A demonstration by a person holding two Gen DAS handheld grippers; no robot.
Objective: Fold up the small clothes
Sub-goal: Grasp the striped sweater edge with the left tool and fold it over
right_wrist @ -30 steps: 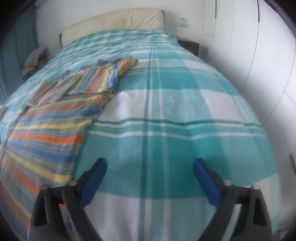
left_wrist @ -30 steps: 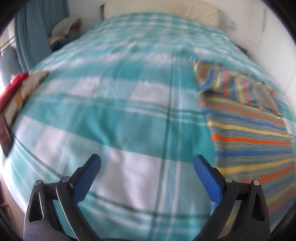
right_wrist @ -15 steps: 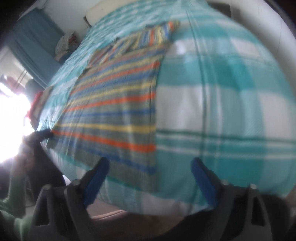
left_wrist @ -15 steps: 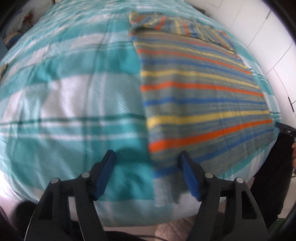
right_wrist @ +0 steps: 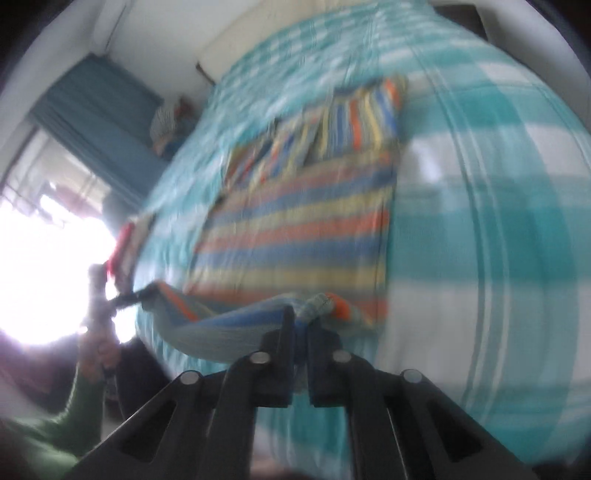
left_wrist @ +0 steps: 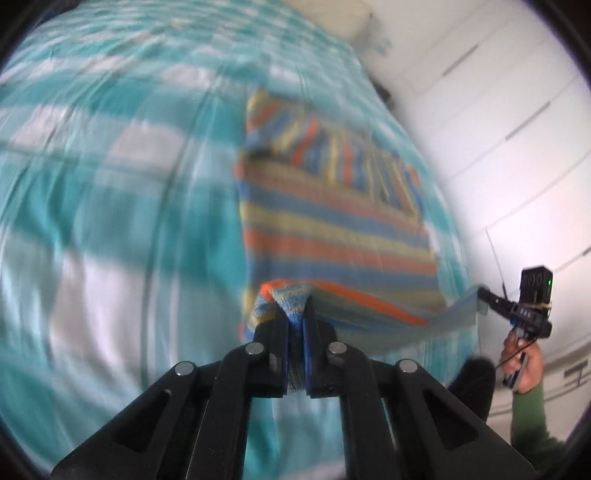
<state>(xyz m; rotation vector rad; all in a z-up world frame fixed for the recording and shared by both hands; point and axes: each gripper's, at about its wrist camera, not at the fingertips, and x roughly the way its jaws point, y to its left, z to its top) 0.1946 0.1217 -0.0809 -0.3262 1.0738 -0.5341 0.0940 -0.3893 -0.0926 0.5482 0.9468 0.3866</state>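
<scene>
A striped knit garment [left_wrist: 332, 229] in orange, blue, yellow and grey lies flat on the teal plaid bedspread [left_wrist: 110, 184], sleeves folded across its far end. My left gripper [left_wrist: 295, 321] is shut on the near left corner of its hem. My right gripper [right_wrist: 301, 317] is shut on the near right corner [right_wrist: 325, 304]. The hem [left_wrist: 388, 314] hangs lifted and stretched between the two. In the left wrist view the right gripper [left_wrist: 484, 299] shows at the far right, held by a hand in a green sleeve. Both views are motion-blurred.
White wardrobe doors [left_wrist: 517, 129] stand right of the bed. A teal curtain [right_wrist: 96, 122] and a bright window [right_wrist: 44, 258] are on the left. A cream headboard [left_wrist: 343, 18] closes the far end. Red and patterned items [right_wrist: 123, 247] lie at the bed's left edge.
Both grippers went from wide open over the bedspread to shut on the garment's near hem corners. The hem has come up off the bed between them.
</scene>
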